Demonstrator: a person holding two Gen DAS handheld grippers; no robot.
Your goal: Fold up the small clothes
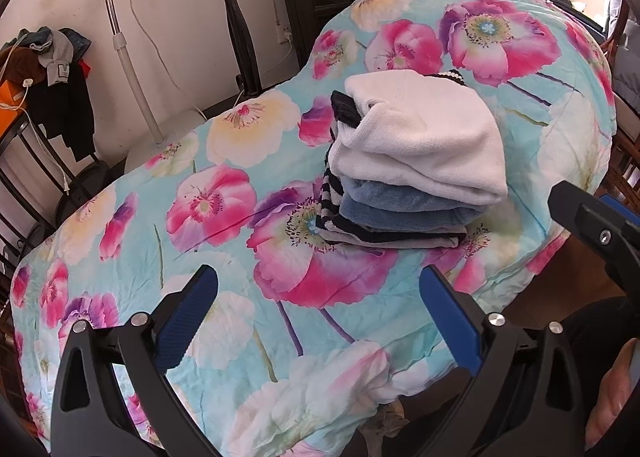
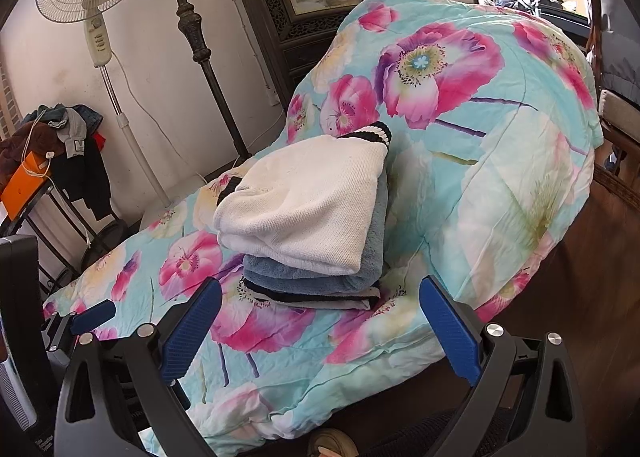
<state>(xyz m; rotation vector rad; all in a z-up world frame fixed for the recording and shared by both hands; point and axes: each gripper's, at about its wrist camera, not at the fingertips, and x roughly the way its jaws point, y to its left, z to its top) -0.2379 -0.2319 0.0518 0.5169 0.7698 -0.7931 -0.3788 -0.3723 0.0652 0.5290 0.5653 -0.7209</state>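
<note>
Floral quilt (image 1: 224, 193): folded stack (image 1: 416, 161) ahead of left tool (image 1: 320, 313), right tool (image 2: 324, 321); both wide open, empty.

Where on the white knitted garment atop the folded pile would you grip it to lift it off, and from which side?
Grip the white knitted garment at its thick rounded folded edge, which faces the right gripper. Come in low from that near side, one finger above and one below. That edge overhangs the blue towel, probably leaving room for a finger.
</note>
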